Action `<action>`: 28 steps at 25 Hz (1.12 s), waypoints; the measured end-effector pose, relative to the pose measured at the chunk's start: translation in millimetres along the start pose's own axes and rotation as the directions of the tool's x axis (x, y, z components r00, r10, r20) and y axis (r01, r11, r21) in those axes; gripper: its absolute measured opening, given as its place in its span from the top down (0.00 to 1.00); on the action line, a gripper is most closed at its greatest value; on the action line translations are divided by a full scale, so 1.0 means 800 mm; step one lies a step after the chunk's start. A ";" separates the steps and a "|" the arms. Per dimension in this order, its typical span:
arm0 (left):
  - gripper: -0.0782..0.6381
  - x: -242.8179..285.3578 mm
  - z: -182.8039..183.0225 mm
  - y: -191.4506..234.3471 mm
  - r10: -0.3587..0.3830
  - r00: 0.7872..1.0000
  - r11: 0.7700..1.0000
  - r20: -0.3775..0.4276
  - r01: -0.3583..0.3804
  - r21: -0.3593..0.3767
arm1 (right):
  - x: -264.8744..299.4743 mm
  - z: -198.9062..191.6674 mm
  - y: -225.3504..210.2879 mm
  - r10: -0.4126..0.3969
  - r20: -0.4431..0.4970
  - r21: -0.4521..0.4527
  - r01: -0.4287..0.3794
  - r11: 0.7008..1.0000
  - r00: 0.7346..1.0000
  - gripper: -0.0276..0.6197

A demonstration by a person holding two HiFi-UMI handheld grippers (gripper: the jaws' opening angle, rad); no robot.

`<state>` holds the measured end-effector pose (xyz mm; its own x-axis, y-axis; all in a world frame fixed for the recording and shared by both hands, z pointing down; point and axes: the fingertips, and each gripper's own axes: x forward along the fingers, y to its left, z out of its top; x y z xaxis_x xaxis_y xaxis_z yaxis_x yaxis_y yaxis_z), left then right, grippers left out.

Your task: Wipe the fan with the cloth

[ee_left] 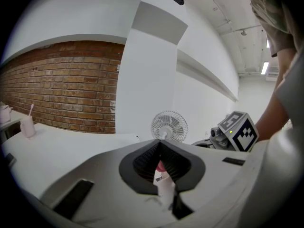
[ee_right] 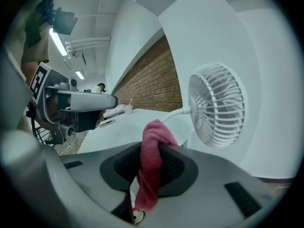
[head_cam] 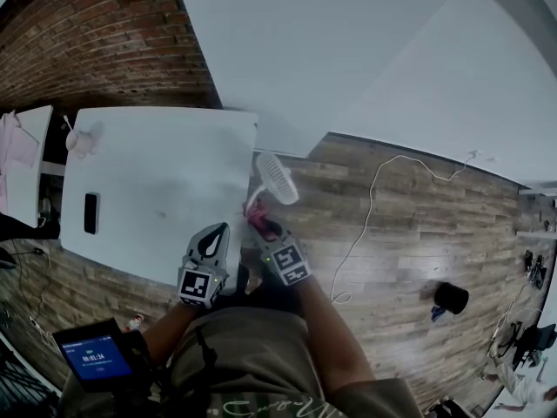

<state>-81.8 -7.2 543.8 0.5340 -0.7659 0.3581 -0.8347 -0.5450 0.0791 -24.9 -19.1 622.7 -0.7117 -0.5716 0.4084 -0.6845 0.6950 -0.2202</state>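
Observation:
A small white fan [head_cam: 277, 178] stands on a curved white stem at the right edge of the white table [head_cam: 157, 172]. My right gripper [head_cam: 260, 225] is just below the fan, shut on a red cloth [head_cam: 258, 219]. In the right gripper view the cloth [ee_right: 152, 165] bunches over the jaws, and the fan [ee_right: 216, 106] is close ahead on the right, apart from the cloth. My left gripper [head_cam: 215, 233] sits beside it at the table's near edge, shut. In the left gripper view the fan [ee_left: 169, 126] is straight ahead. A pink speck shows in the slit of its jaws; I cannot tell what it is.
On the table lie a black phone [head_cam: 90, 213] and a white cup with a straw [head_cam: 80, 141] at the far left. A brick wall [head_cam: 104, 42] runs behind. A white cable [head_cam: 374, 198] and a black object [head_cam: 451, 297] lie on the wood floor to the right.

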 end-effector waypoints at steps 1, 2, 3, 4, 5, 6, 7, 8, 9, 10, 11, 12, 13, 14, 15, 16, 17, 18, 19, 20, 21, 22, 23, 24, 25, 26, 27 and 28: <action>0.86 -0.001 -0.001 0.001 0.001 1.000 1.000 0.003 -0.001 0.001 | 0.000 -0.001 0.000 -0.001 0.002 0.003 0.001 1.000 1.000 0.79; 0.86 -0.002 -0.002 0.002 0.003 1.000 1.000 0.006 -0.003 0.000 | -0.001 -0.003 0.000 0.000 0.002 0.006 0.000 1.000 1.000 0.79; 0.86 -0.003 -0.002 0.003 0.007 1.000 1.000 0.008 -0.007 -0.002 | -0.001 -0.003 0.000 0.001 0.003 0.007 -0.001 1.000 1.000 0.79; 0.86 -0.003 -0.002 0.004 0.010 1.000 1.000 0.009 -0.010 -0.002 | -0.001 -0.003 0.000 0.002 0.007 0.008 -0.002 1.000 1.000 0.79; 0.86 -0.004 -0.002 0.006 0.012 1.000 1.000 0.010 -0.012 0.000 | -0.001 -0.003 0.000 0.003 0.010 0.009 -0.003 1.000 1.000 0.79; 0.86 -0.004 -0.003 0.007 0.013 1.000 1.000 0.010 -0.013 0.006 | -0.001 -0.003 -0.001 0.005 0.010 0.013 -0.005 1.000 1.000 0.79; 0.86 -0.005 -0.003 0.007 0.013 1.000 1.000 0.006 -0.013 0.011 | -0.002 -0.004 -0.001 0.006 0.007 0.020 -0.006 1.000 1.000 0.79; 0.86 -0.006 -0.004 0.007 0.013 1.000 1.000 0.000 -0.013 0.011 | -0.002 -0.006 0.000 0.005 0.007 0.026 -0.006 1.000 1.000 0.79; 0.86 -0.007 -0.005 0.008 0.014 1.000 1.000 -0.005 -0.014 0.010 | -0.001 -0.009 -0.001 0.003 0.010 0.031 -0.003 1.000 1.000 0.79; 0.86 -0.008 -0.007 0.011 0.015 1.000 1.000 -0.008 -0.015 0.010 | 0.001 -0.010 -0.001 0.000 0.015 0.036 -0.001 0.999 1.000 0.79; 0.86 -0.010 -0.008 0.014 0.017 1.000 1.000 -0.009 -0.016 0.008 | 0.005 -0.010 -0.001 -0.003 0.018 0.041 0.003 0.999 1.000 0.79; 0.86 -0.010 -0.008 0.018 0.017 1.000 1.000 -0.010 -0.017 0.005 | 0.008 -0.008 -0.002 -0.007 0.021 0.042 0.006 0.999 1.000 0.79; 0.86 -0.011 -0.007 0.022 0.017 1.000 1.000 -0.013 -0.017 -0.002 | 0.011 -0.007 -0.002 -0.009 0.022 0.041 0.008 0.999 1.000 0.79; 0.86 -0.012 -0.006 0.024 0.017 1.000 1.000 -0.016 -0.017 -0.009 | 0.013 -0.006 -0.002 -0.010 0.021 0.040 0.010 0.999 1.000 0.79; 0.86 -0.013 -0.003 0.025 0.017 1.000 1.000 -0.020 -0.018 -0.017 | 0.013 -0.007 -0.001 -0.010 0.019 0.040 0.010 0.999 1.000 0.79; 0.86 -0.015 -0.001 0.024 0.017 1.000 1.000 -0.024 -0.018 -0.021 | 0.013 -0.010 0.000 -0.010 0.015 0.039 0.009 0.999 1.000 0.79; 0.86 -0.016 0.000 0.024 0.016 1.000 1.000 -0.024 -0.016 -0.019 | 0.012 -0.012 0.000 -0.010 0.013 0.039 0.010 0.999 1.000 0.79; 0.86 -0.017 -0.002 0.023 0.013 1.000 1.000 -0.022 -0.014 -0.012 | 0.011 -0.014 0.000 -0.012 0.013 0.039 0.011 0.999 1.000 0.79; 0.86 -0.018 -0.002 0.023 0.013 1.000 1.000 -0.021 -0.013 -0.011 | 0.011 -0.015 -0.001 -0.013 0.013 0.041 0.013 0.999 1.000 0.79; 0.86 -0.020 -0.001 0.024 0.015 1.000 1.000 -0.022 -0.015 -0.012 | 0.011 -0.016 -0.001 -0.013 0.014 0.044 0.013 0.999 1.000 0.79; 0.86 -0.021 -0.002 0.025 0.015 1.000 1.000 -0.020 -0.016 -0.010 | 0.011 -0.016 0.000 -0.012 0.014 0.047 0.012 0.999 1.000 0.79; 0.86 -0.023 -0.004 0.026 0.014 1.000 1.000 -0.016 -0.014 -0.003 | 0.012 -0.016 0.001 -0.012 0.015 0.048 0.011 0.999 1.000 0.78; 0.86 -0.024 -0.004 0.026 0.013 1.000 1.000 -0.015 -0.013 -0.004 | 0.013 -0.017 0.002 -0.012 0.015 0.042 0.012 0.999 1.000 0.78; 0.86 -0.025 -0.002 0.025 0.015 1.000 1.000 -0.018 -0.015 -0.015 | 0.014 -0.020 0.001 -0.015 0.013 0.028 0.015 0.999 1.000 0.79; 0.86 -0.025 0.001 0.023 0.016 1.000 0.999 -0.021 -0.017 -0.028 | 0.014 -0.024 0.000 -0.019 0.007 0.012 0.019 1.000 1.000 0.79; 0.86 -0.025 0.003 0.022 0.016 1.000 0.999 -0.021 -0.016 -0.034 | 0.014 -0.030 0.000 -0.022 -0.005 -0.001 0.022 1.000 1.000 0.79; 0.86 -0.025 0.004 0.022 0.014 1.000 0.999 -0.020 -0.015 -0.035 | 0.014 -0.036 0.000 -0.023 -0.023 -0.008 0.023 1.000 0.999 0.79; 0.86 -0.024 0.004 0.021 0.013 1.000 0.999 -0.019 -0.013 -0.032 | 0.014 -0.042 0.000 -0.024 -0.042 -0.012 0.023 1.000 0.999 0.79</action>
<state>-106.0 -2.7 535.0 0.5207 -0.7663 0.3764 -0.8457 -0.5235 0.1040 -27.4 -10.8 656.6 -0.6879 -0.5692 0.4503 -0.6991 0.6864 -0.2003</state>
